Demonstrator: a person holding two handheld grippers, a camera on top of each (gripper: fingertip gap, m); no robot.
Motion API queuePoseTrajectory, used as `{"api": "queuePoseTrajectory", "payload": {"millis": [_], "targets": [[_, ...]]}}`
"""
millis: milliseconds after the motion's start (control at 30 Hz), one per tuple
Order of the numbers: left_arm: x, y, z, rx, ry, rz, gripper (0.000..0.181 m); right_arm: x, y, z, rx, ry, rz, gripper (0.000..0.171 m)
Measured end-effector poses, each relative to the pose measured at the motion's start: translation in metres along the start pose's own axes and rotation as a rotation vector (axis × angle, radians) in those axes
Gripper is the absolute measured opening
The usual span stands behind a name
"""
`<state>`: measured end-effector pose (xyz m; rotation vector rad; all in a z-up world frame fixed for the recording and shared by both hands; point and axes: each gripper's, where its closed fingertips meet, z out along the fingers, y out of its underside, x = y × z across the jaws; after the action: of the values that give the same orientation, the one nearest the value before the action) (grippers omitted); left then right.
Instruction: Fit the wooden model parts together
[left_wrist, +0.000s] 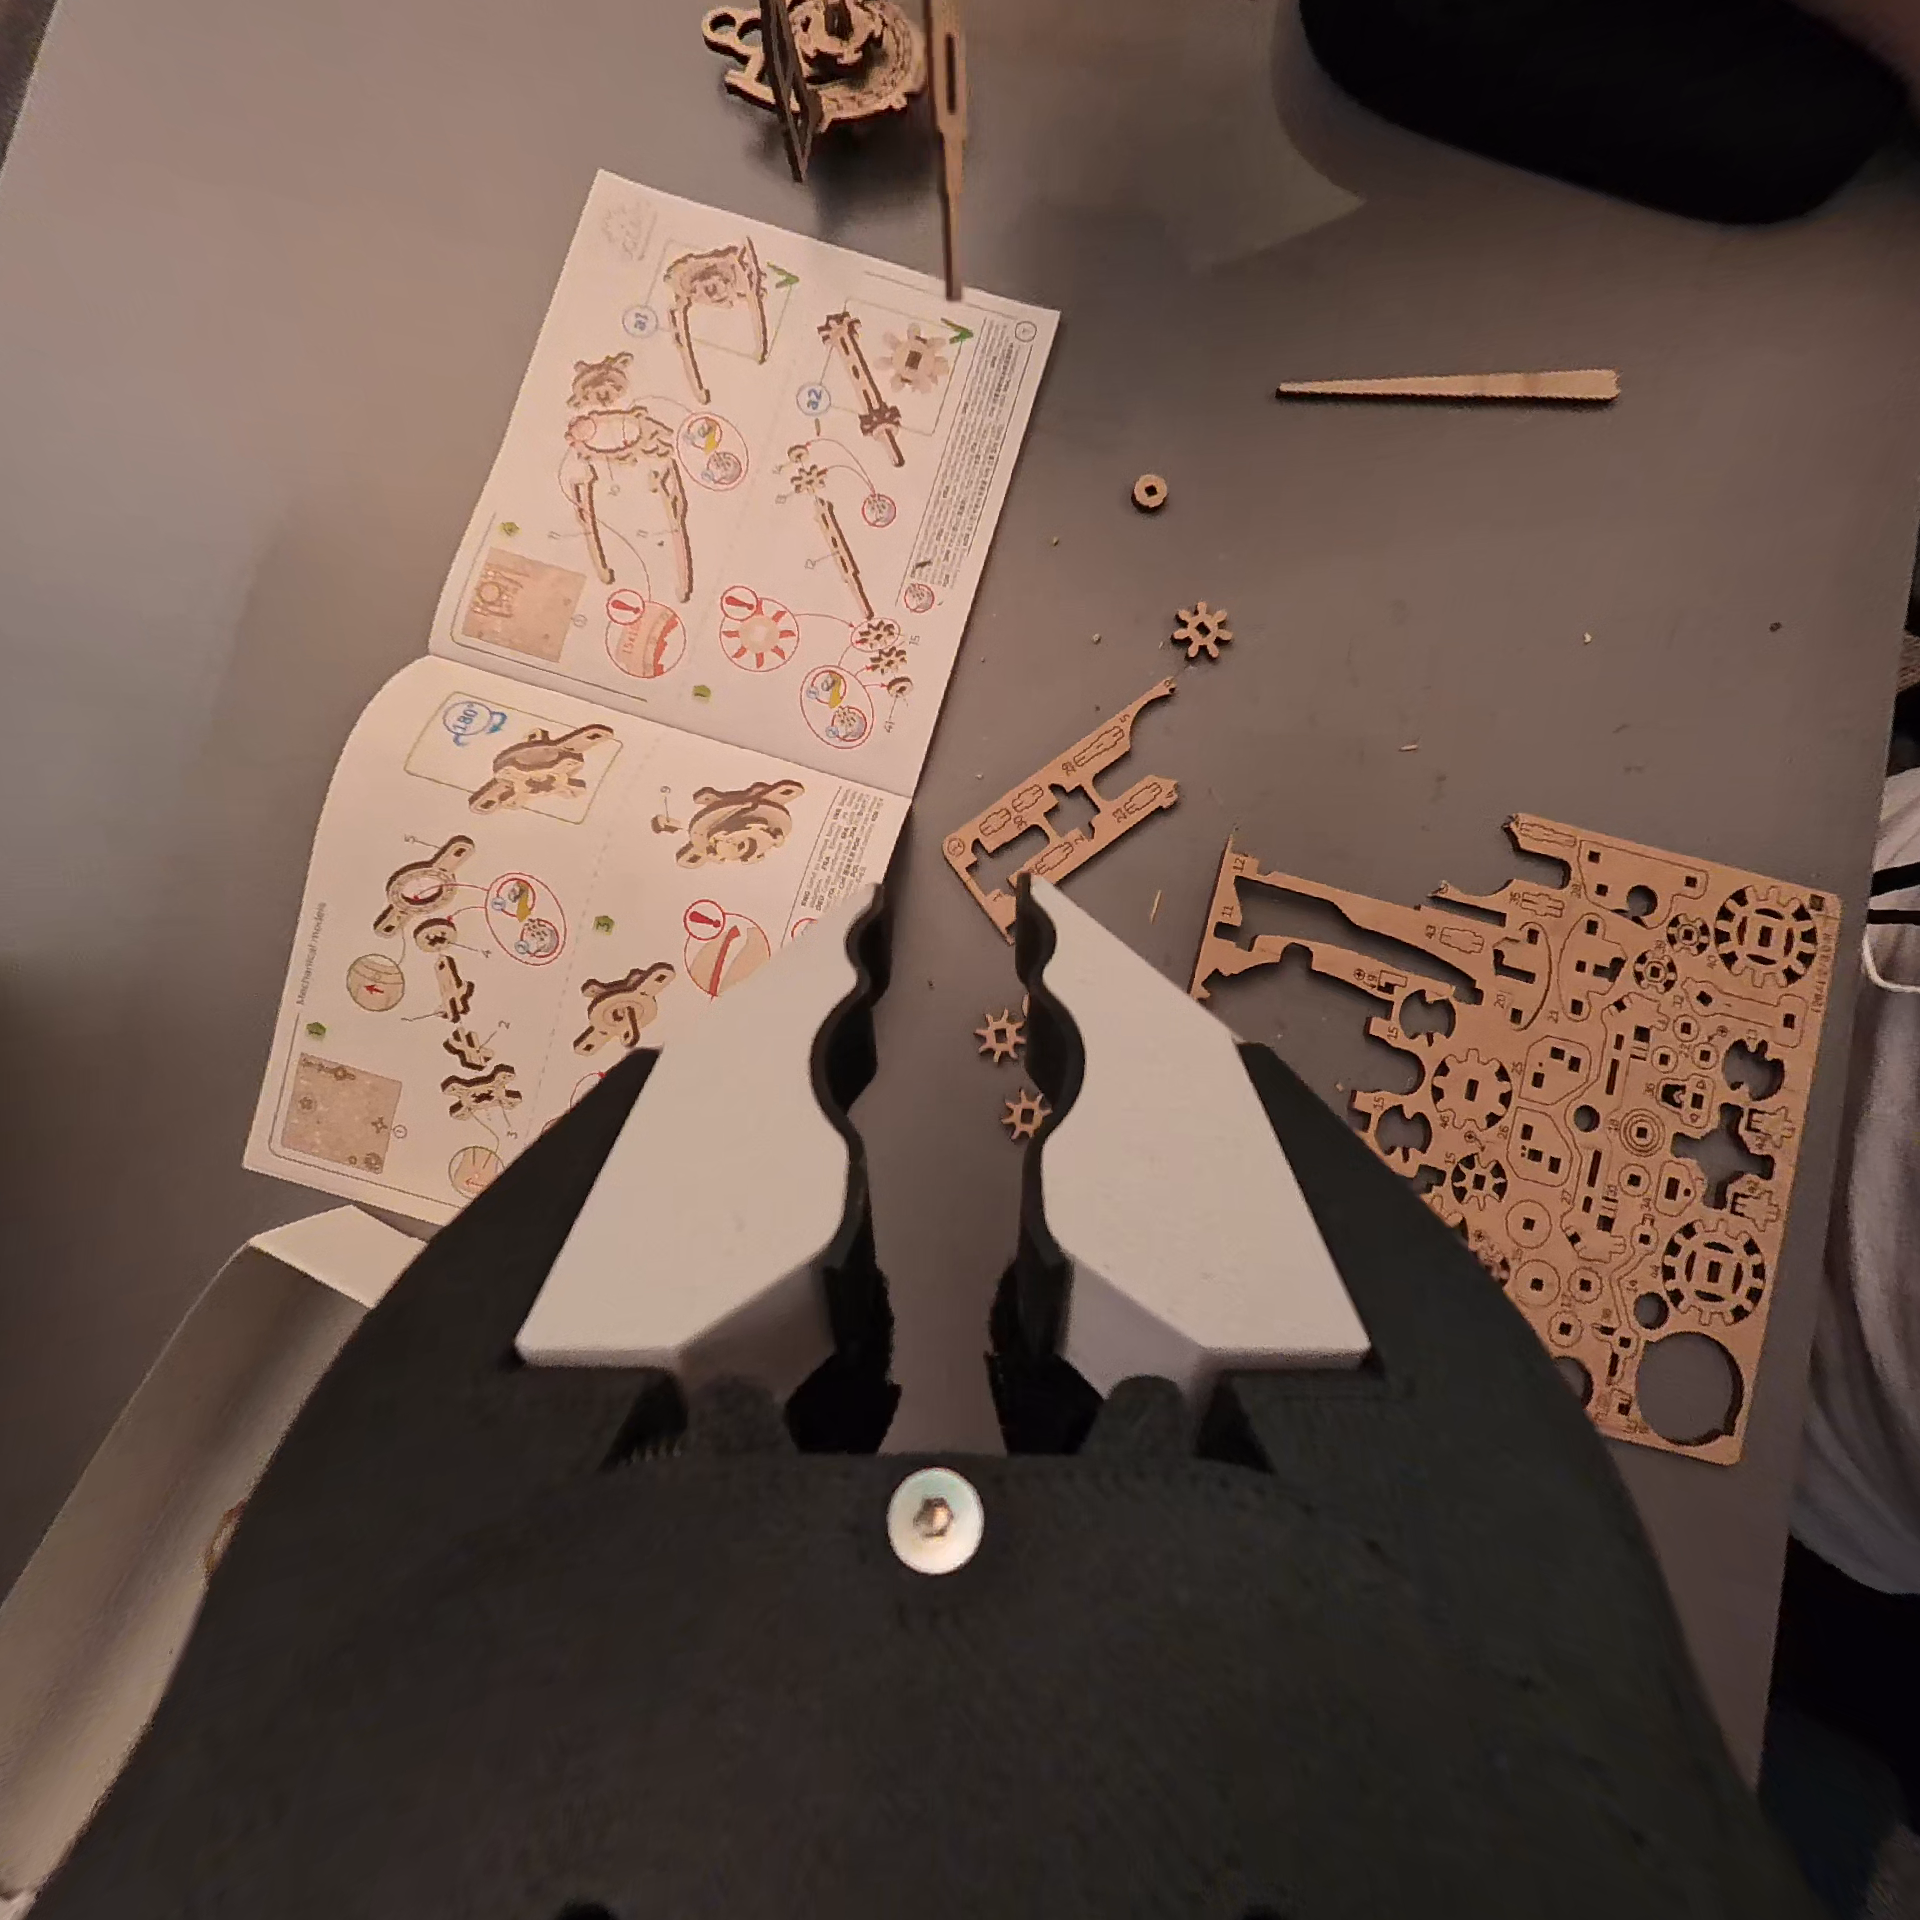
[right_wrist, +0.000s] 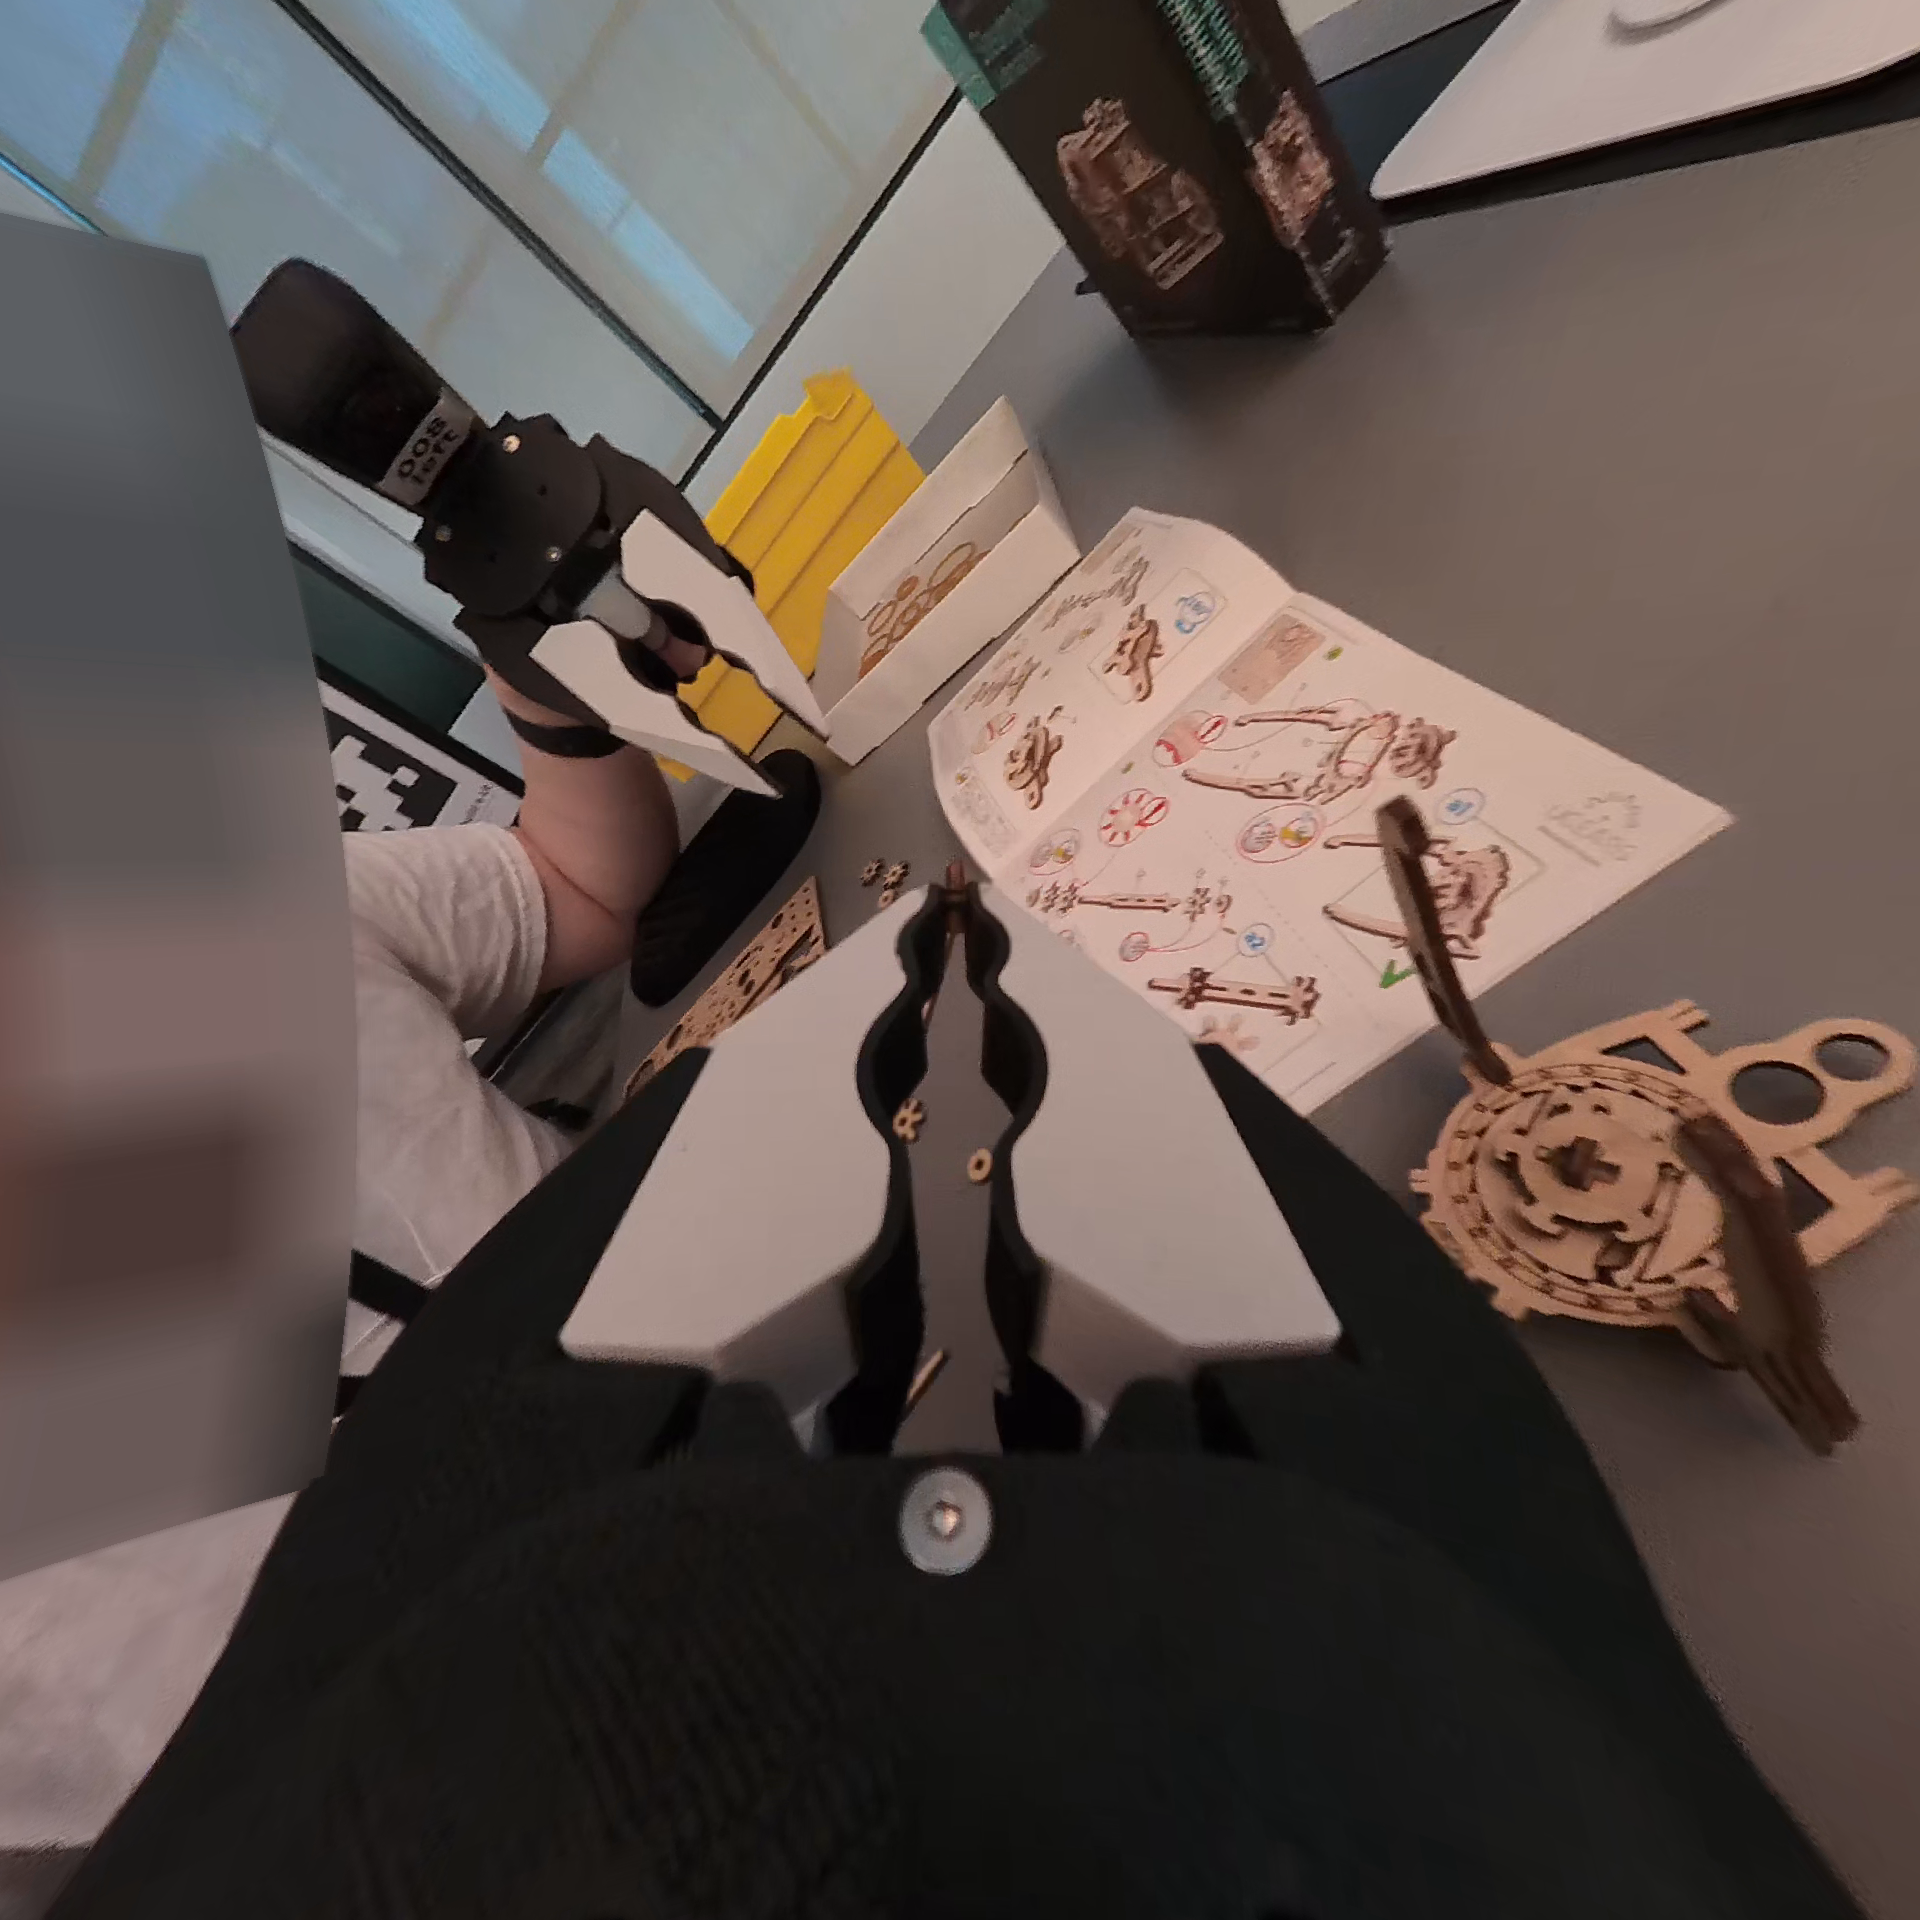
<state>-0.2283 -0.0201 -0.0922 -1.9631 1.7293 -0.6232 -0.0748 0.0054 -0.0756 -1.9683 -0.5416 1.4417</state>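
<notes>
My left gripper (left_wrist: 951, 894) is open and empty, hovering above the grey table (left_wrist: 260, 416) between the instruction sheet (left_wrist: 675, 675) and the wooden part sheets. It also shows in the right wrist view (right_wrist: 769, 727), jaws apart. My right gripper (right_wrist: 953, 920) is shut on a thin wooden stick (right_wrist: 953, 881) whose tip pokes out past the fingertips. The partly built wooden model (right_wrist: 1621, 1174), a round geared disc with two upright struts, stands to the right of it; the left wrist view shows it at the top edge (left_wrist: 831, 73).
A large cut-out part sheet (left_wrist: 1621, 1122) and a smaller scrap (left_wrist: 1070, 810) lie right of the left gripper. Loose small gears (left_wrist: 1202, 630), a ring (left_wrist: 1148, 491) and a pointed wooden stick (left_wrist: 1449, 387) lie nearby. A white box (right_wrist: 935, 623), a yellow block (right_wrist: 800, 520) and a dark box (right_wrist: 1195, 177) stand beyond. Some 15 centimeters of space lies between my two pairs of fingers. It is some 8 centimeters from my left tips to the smaller scrap (left_wrist: 1070, 810).
</notes>
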Motion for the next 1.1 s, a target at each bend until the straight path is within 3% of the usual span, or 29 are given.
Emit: {"api": "queuePoseTrajectory", "payload": {"millis": [100,233,367,467,733,900,1100], "targets": [[0.003,-0.012,0.003,0.075,0.042,-0.056,0.021,-0.01,0.007,0.009,-0.034,-0.055,0.031,0.0],[0.021,-0.048,0.012,0.304,0.244,-0.268,0.016,-0.029,0.016,0.037,-0.018,-0.135,0.189,0.001],[0.023,-0.051,0.024,0.341,0.327,-0.382,0.036,-0.051,0.033,0.06,-0.077,-0.226,0.218,0.001],[0.028,-0.061,0.019,0.421,0.445,-0.467,0.037,-0.059,0.037,0.067,-0.087,-0.256,0.211,0.001],[0.044,-0.051,0.032,0.334,0.515,-0.437,0.028,-0.07,0.038,0.075,-0.069,-0.302,0.225,0.001],[0.065,-0.053,0.027,0.338,0.726,-0.491,0.001,-0.076,0.041,0.076,-0.073,-0.333,0.238,0.0],[0.073,-0.05,0.027,0.307,0.732,-0.484,0.0,-0.076,0.041,0.066,-0.117,-0.36,0.139,0.009]]}}
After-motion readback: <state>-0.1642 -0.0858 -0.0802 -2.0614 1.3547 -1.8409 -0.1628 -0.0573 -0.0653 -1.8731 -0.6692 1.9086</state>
